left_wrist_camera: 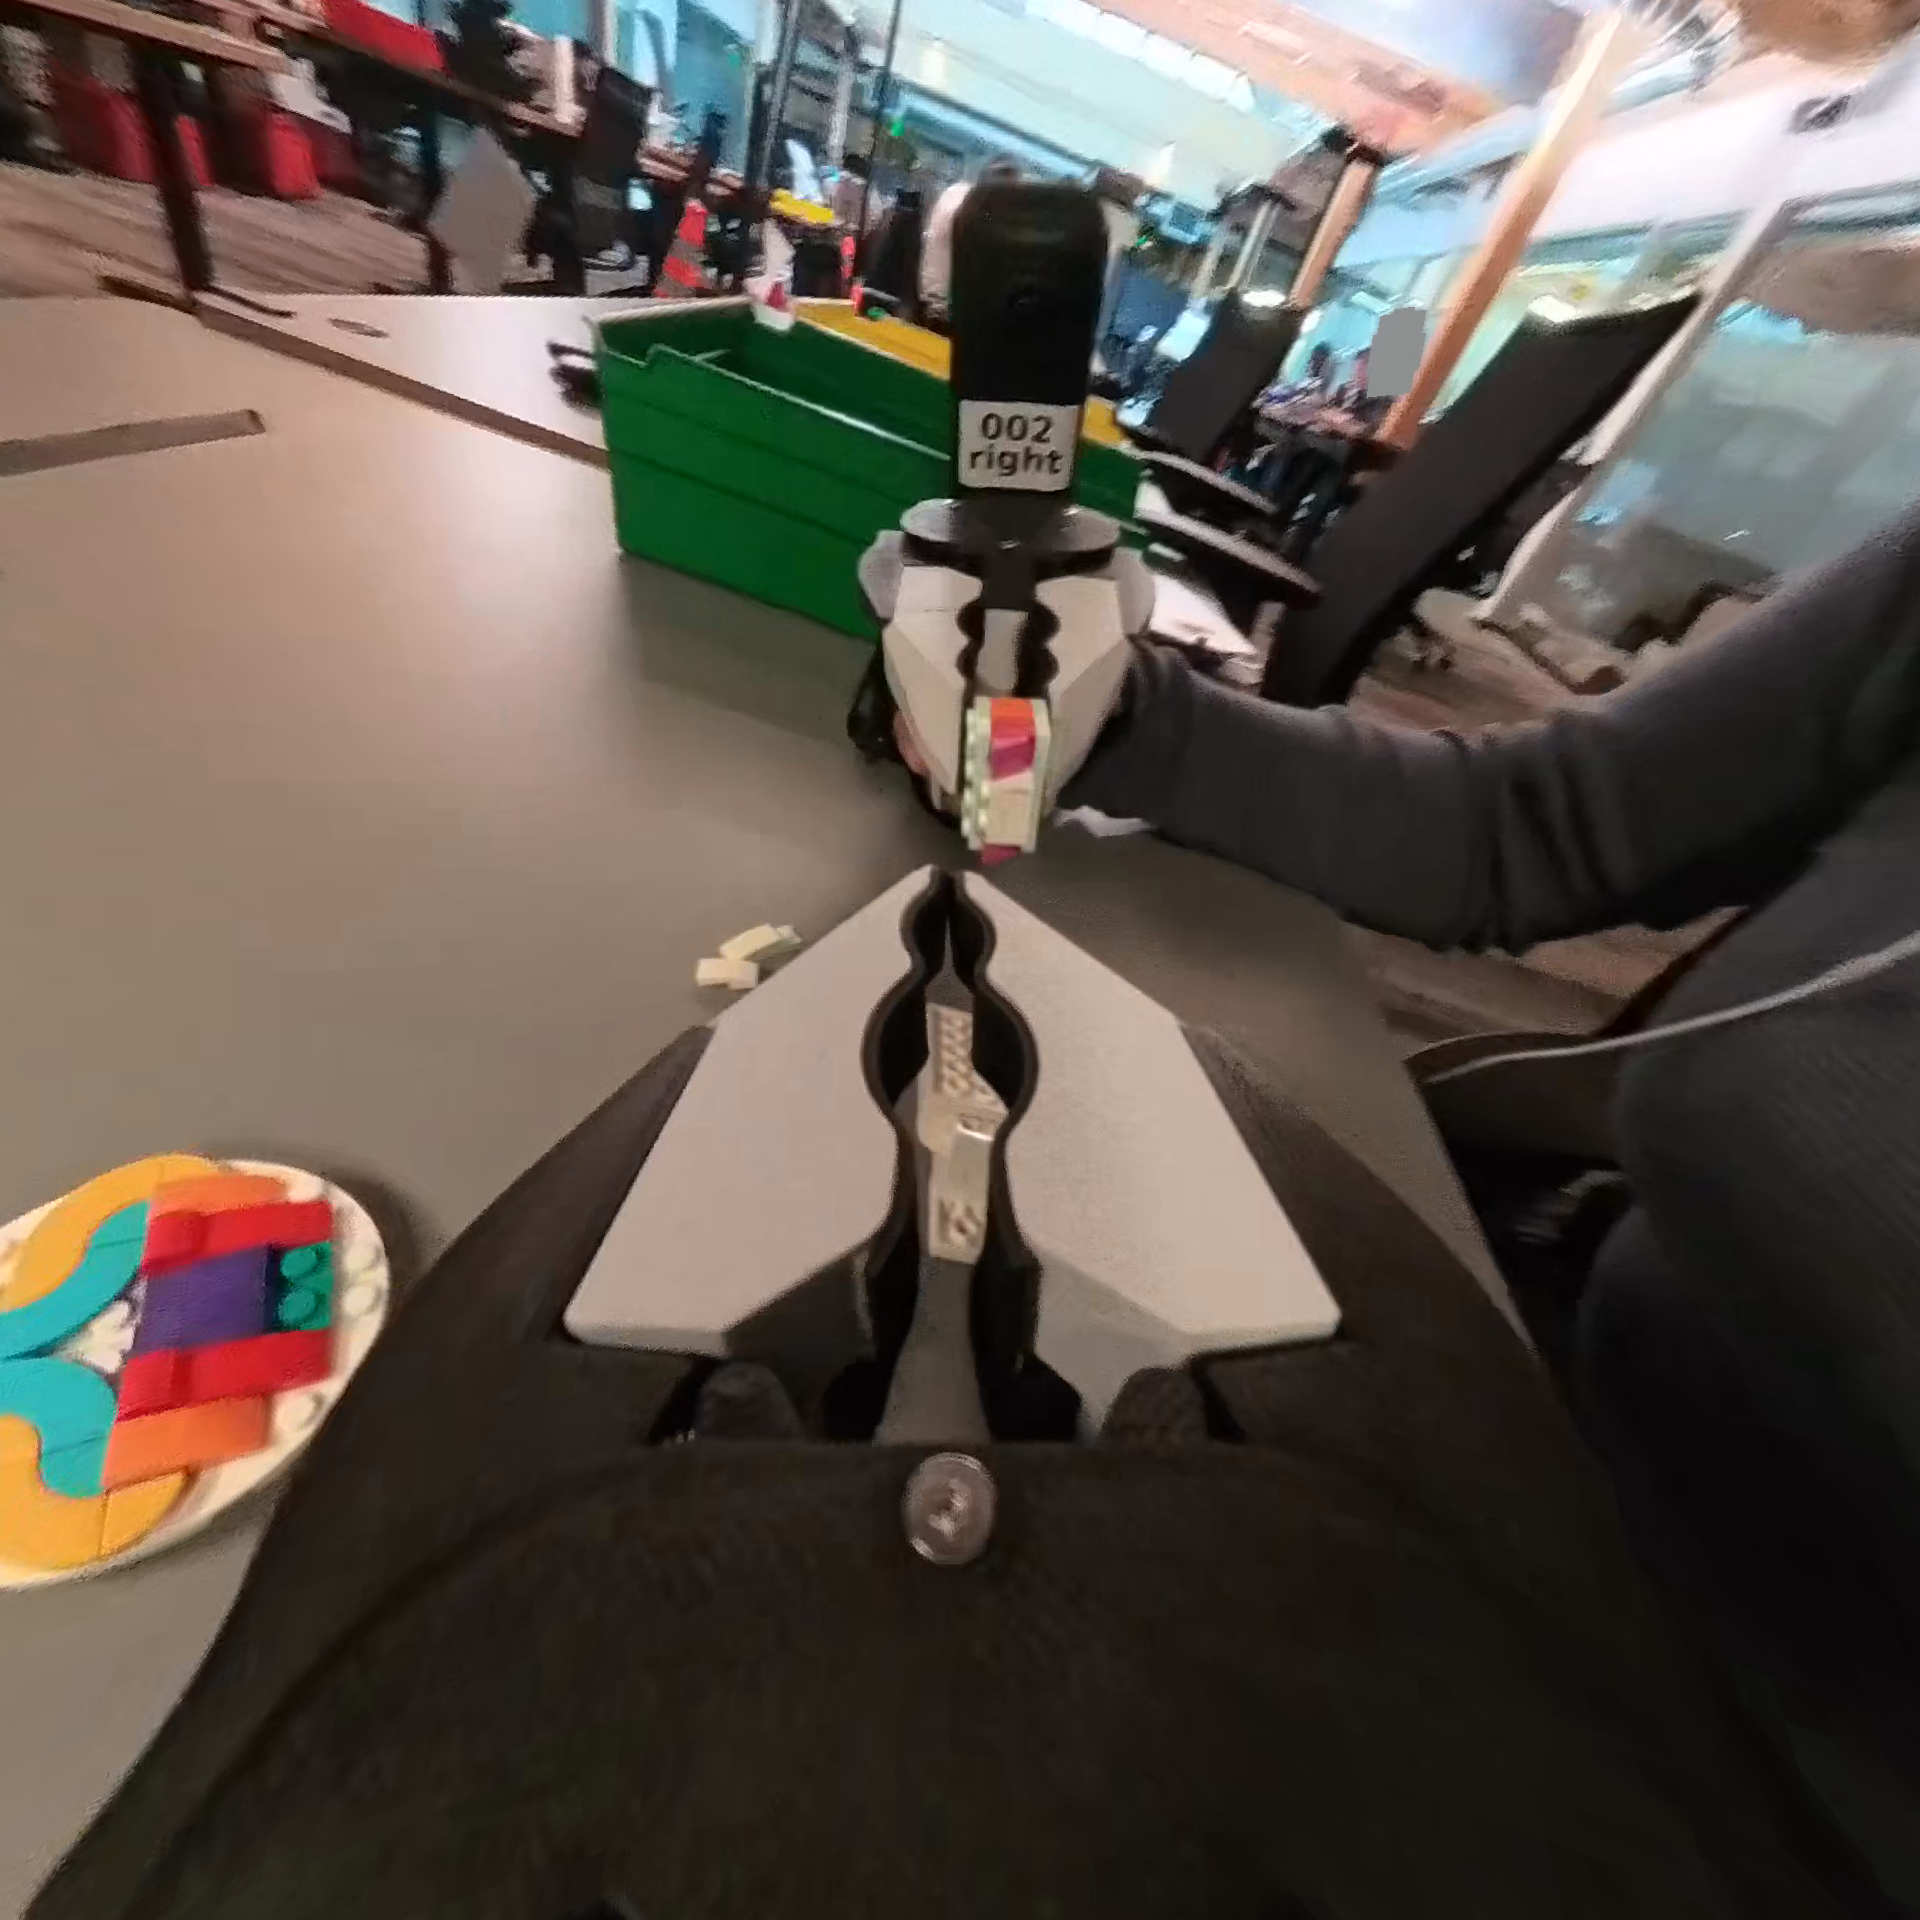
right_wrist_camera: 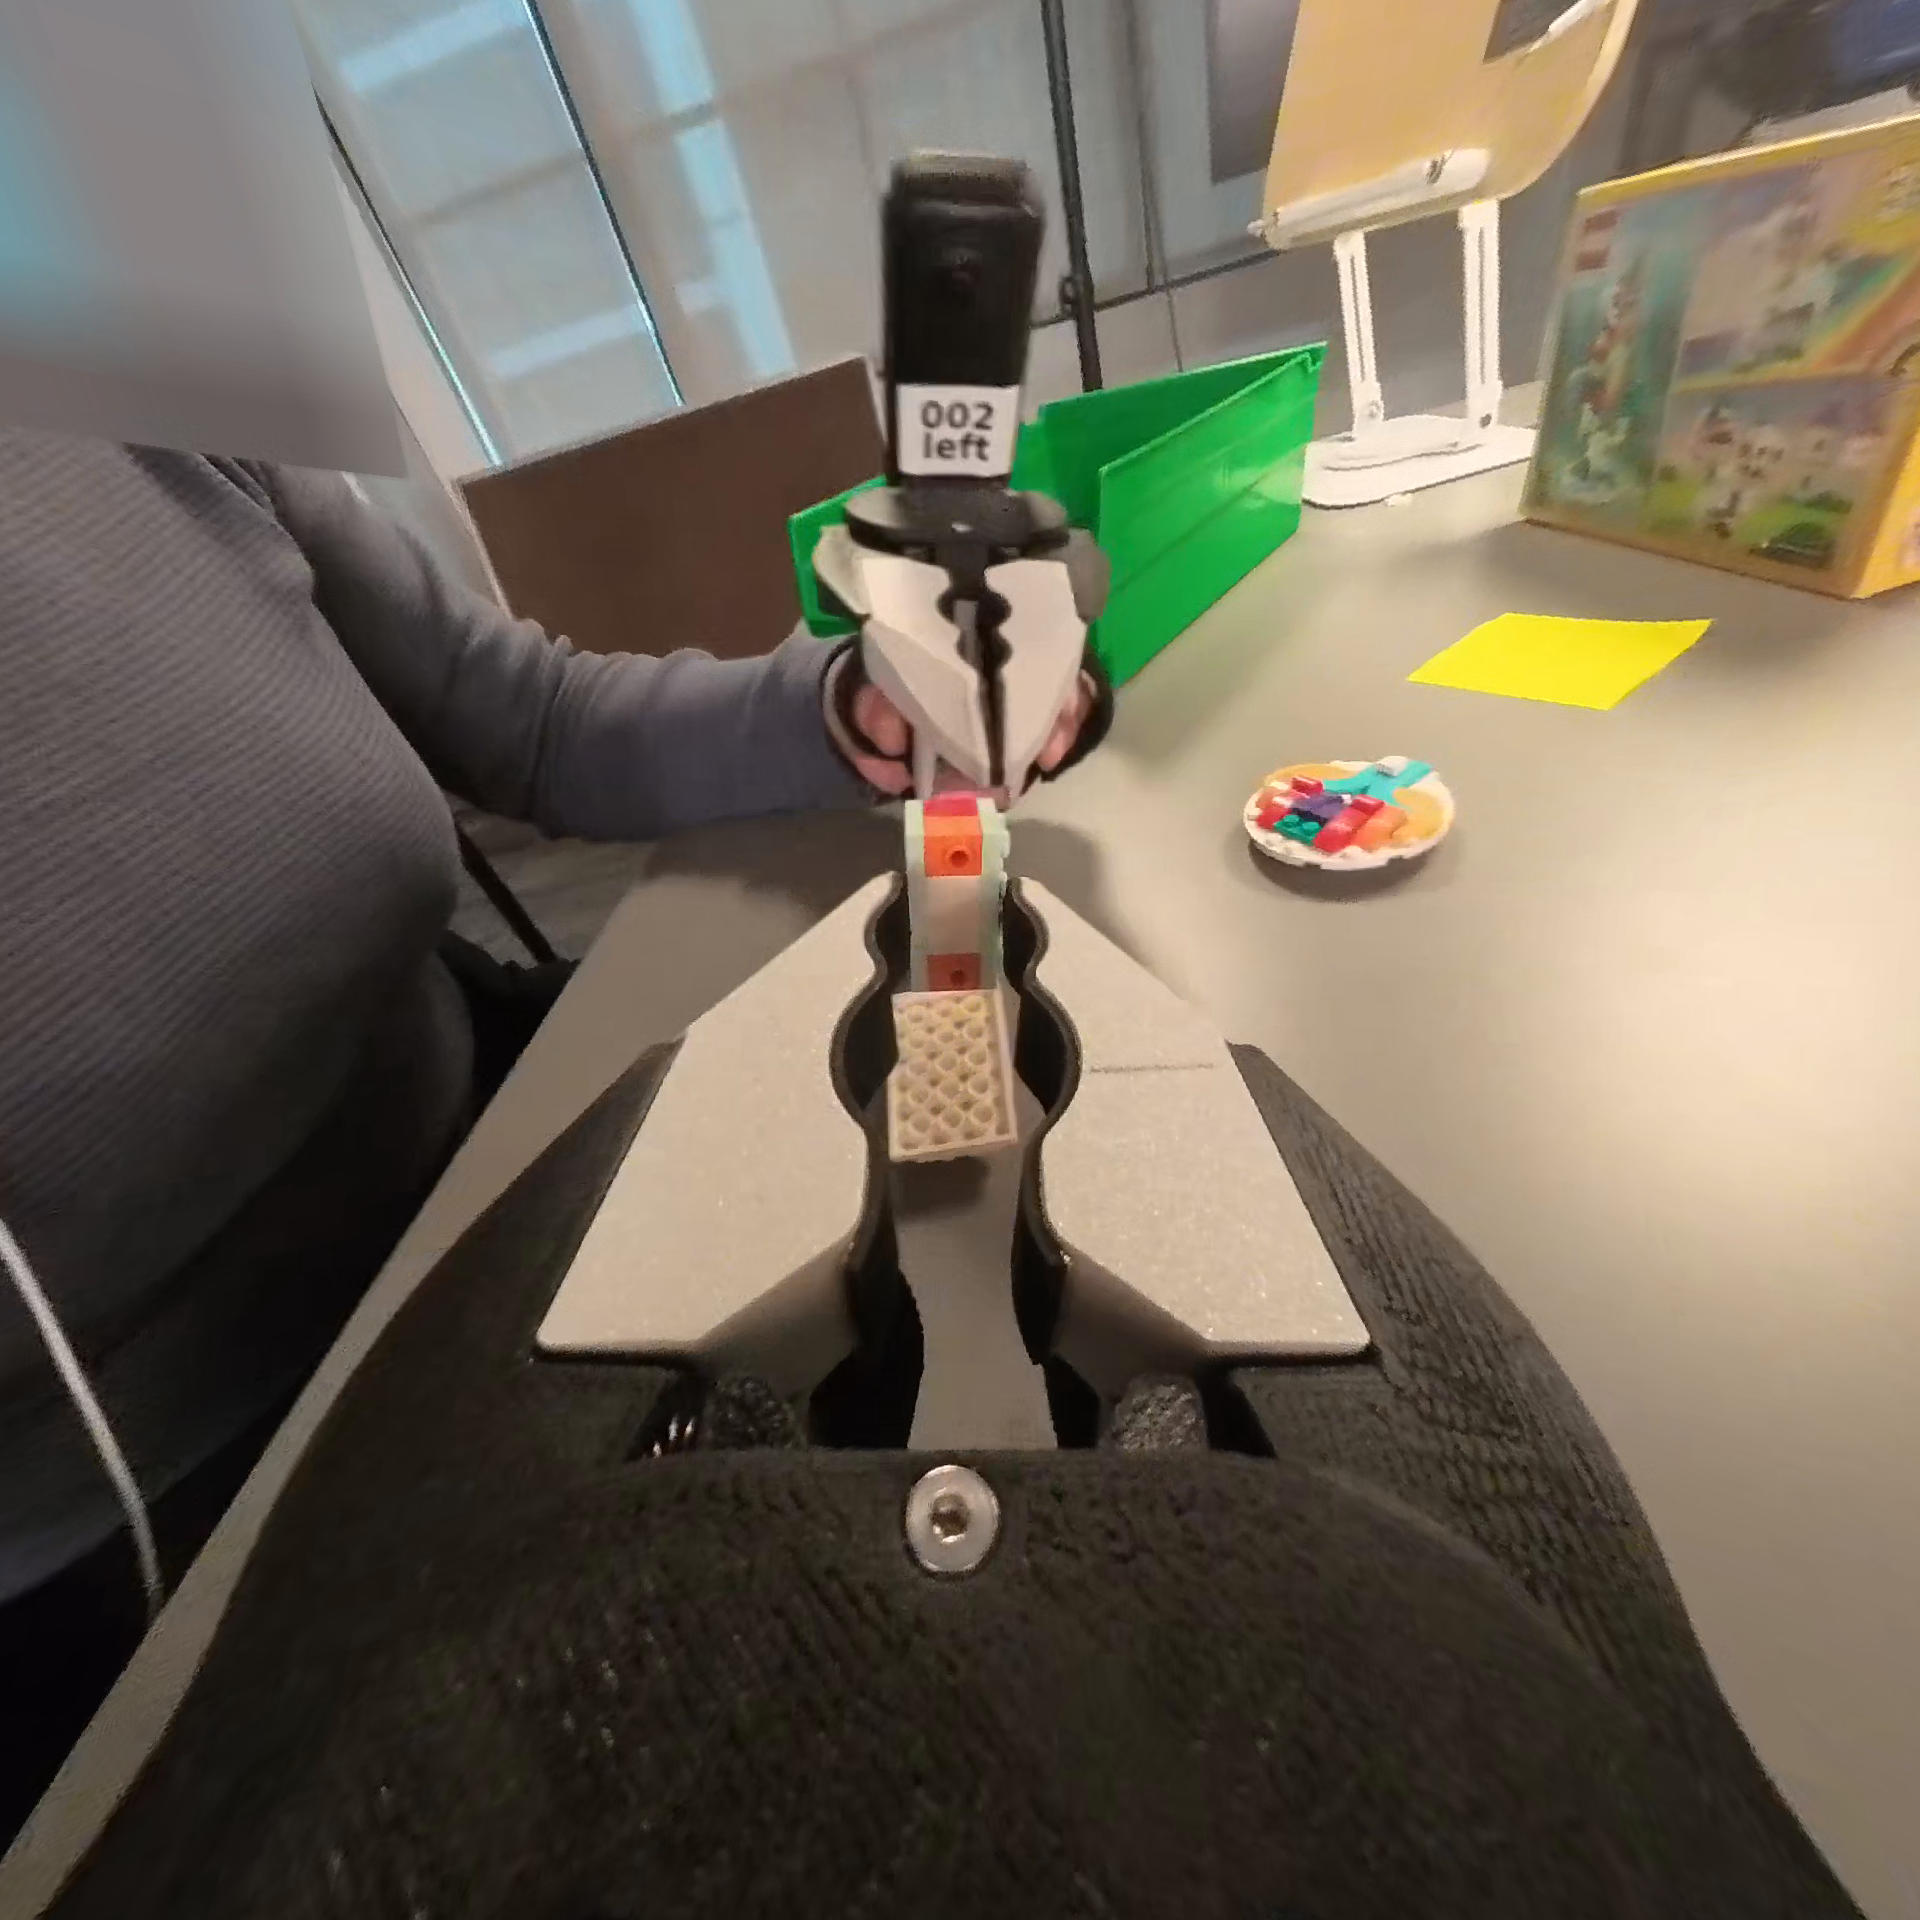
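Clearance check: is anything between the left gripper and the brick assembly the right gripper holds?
Nothing visible. Left gripper, shut on a grey plate, faces the brick assembly in the right gripper directly.

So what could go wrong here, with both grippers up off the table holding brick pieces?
1. The right gripper pinches the brick assembly with a cream plate hanging loose-looking behind; a push could pop it off.
2. The left gripper holds a thin grey plate deep between its fingers, so it may slip or twist.
3. Both are held above the table, near its edge; a dropped piece might fall to the floor.
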`<act>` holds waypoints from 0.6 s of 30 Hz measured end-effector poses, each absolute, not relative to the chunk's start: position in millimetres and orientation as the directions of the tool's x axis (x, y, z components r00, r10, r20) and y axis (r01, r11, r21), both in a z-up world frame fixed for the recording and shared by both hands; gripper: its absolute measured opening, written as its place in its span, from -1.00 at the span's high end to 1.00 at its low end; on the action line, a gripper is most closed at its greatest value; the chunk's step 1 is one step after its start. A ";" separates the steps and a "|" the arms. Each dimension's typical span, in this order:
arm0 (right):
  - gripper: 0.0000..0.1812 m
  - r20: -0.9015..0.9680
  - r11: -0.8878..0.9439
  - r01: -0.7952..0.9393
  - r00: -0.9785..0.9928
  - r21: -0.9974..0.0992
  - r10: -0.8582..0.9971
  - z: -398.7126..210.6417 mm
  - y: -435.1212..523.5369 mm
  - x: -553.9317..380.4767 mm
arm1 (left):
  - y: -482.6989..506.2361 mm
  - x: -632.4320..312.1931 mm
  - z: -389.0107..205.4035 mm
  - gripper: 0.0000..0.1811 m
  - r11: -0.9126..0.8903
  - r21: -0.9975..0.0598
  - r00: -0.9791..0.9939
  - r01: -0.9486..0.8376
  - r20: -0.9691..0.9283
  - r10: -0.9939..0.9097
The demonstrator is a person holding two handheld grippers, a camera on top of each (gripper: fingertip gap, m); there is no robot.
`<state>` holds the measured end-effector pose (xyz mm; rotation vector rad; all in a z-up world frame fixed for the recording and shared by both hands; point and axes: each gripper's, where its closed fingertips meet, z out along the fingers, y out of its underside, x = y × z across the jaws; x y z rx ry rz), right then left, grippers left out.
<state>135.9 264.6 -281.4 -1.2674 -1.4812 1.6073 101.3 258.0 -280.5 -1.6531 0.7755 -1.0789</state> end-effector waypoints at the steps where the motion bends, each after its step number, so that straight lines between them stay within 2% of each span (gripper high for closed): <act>1: 0.83 -0.228 -0.176 0.174 -0.351 -0.969 0.908 -282.9 263.7 132.9 | 259.5 105.3 -280.7 1.00 -0.295 -0.956 0.420 -0.010 0.263 -0.868; 3: 0.83 -0.199 -0.139 0.193 -0.342 -0.971 0.918 -286.7 259.6 128.0 | 259.6 112.1 -276.4 0.79 -0.248 -0.969 0.436 -0.003 0.221 -0.872; 4: 0.83 -0.193 -0.128 0.202 -0.343 -0.971 0.919 -288.1 257.5 126.1 | 258.8 114.6 -275.7 0.78 -0.241 -0.971 0.435 -0.004 0.215 -0.874; 11: 0.83 -0.172 -0.100 0.218 -0.340 -0.971 0.925 -291.2 254.2 121.7 | 250.1 124.7 -281.6 0.88 -0.263 -0.964 0.380 -0.033 0.231 -0.896; 15: 0.83 -0.152 -0.077 0.245 -0.303 -0.967 0.941 -296.1 258.8 119.6 | 256.5 121.8 -283.2 0.93 -0.242 -0.970 0.428 -0.041 0.201 -0.881; 18: 0.83 -0.138 -0.070 0.289 -0.222 -0.955 0.965 -304.1 269.2 114.0 | 265.0 115.7 -291.3 0.94 -0.205 -0.972 0.497 -0.112 0.124 -0.859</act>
